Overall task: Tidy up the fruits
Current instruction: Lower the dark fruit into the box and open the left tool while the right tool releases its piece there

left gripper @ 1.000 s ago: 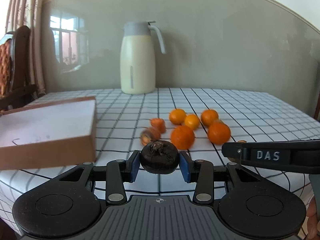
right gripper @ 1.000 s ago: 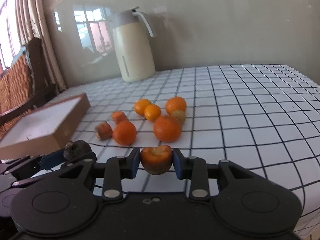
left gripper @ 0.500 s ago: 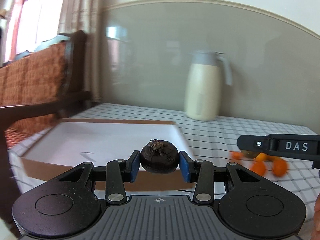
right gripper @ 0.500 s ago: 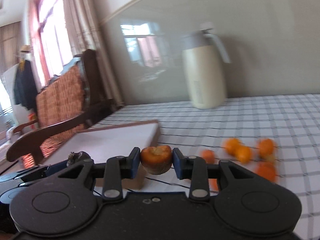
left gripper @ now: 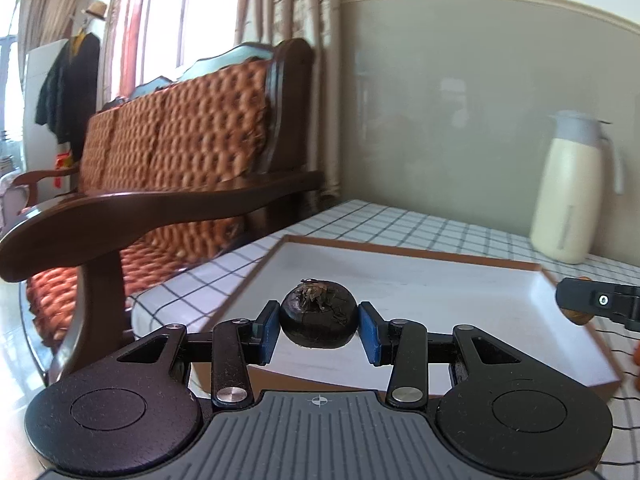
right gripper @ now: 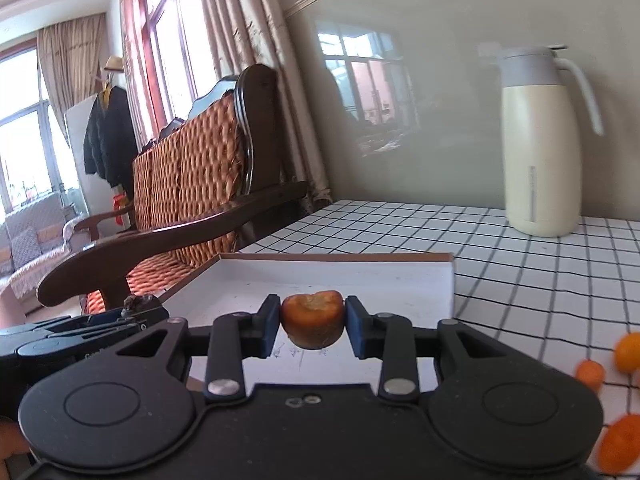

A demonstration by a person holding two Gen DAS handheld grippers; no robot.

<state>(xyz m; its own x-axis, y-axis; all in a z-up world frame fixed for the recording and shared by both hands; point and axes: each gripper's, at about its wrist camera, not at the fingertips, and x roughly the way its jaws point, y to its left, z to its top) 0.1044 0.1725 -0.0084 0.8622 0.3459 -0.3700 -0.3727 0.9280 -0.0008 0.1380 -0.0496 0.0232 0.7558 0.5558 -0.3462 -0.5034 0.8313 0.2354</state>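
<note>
My left gripper holds a fruit between its pads, above the near part of the tray; my right gripper holds a fruit piece over the same tray, to the right of the left gripper. The tray lies on the table near its left edge, with the jug standing behind it to the right and the bench beyond the table's left edge. Loose fruits lie on the table to the right of the tray.
</note>
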